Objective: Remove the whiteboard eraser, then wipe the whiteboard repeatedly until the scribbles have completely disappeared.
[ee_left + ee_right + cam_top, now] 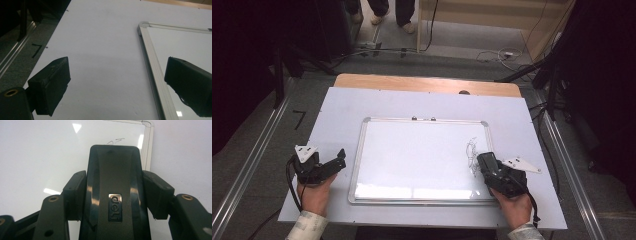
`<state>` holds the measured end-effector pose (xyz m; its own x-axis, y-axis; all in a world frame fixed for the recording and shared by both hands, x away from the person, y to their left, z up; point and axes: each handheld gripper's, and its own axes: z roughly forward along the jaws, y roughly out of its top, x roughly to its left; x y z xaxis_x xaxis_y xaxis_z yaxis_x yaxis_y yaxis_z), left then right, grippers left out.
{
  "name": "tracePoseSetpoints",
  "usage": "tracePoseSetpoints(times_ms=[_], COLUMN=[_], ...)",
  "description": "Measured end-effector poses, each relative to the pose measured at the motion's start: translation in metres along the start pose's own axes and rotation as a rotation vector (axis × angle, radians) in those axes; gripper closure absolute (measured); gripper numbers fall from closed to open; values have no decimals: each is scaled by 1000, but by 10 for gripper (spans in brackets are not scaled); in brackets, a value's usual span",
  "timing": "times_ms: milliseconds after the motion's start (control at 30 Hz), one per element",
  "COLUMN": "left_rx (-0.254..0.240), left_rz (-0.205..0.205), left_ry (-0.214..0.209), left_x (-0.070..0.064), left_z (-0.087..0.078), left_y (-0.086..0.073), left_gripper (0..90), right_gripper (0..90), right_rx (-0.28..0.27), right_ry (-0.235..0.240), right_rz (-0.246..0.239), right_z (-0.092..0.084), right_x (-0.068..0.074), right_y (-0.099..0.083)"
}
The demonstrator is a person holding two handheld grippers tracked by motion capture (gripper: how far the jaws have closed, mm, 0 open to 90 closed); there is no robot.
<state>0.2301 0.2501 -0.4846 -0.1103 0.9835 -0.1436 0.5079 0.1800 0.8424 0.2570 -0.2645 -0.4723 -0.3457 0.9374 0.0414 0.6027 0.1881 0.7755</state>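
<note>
A whiteboard (422, 150) with a silver frame lies flat on the white table cover, with black scribbles (471, 149) near its right edge. My right gripper (488, 165) is shut on a black board eraser (115, 187), which rests on the board just below the scribbles; both pads press its sides. My left gripper (337, 161) stands open over the table cover at the board's left edge, one finger (50, 87) over the cover, the other (190, 87) above the frame (155, 75). Nothing sits between its jaws.
The white cover (337, 110) lies on a wooden table (422, 82). Metal rails (252, 165) run along both sides on the floor. Cables (502, 55) lie behind the table, and a person's feet (377, 17) stand at the far back.
</note>
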Motion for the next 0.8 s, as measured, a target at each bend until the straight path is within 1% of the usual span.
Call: tracePoseSetpoints(times_ms=[200, 467, 800], left_rx=[1, -2, -1], left_rz=[-2, 0, 1], left_ry=[4, -1, 1], left_x=[2, 0, 1], left_z=[-2, -2, -2], left_y=[0, 0, 0], left_gripper=[65, 65, 66], right_gripper=[385, 385, 385], right_rx=[2, 0, -2], right_ry=[2, -1, -5], right_rz=[-5, 2, -2], right_z=[1, 0, 3], right_x=[1, 0, 0], right_y=[1, 0, 2])
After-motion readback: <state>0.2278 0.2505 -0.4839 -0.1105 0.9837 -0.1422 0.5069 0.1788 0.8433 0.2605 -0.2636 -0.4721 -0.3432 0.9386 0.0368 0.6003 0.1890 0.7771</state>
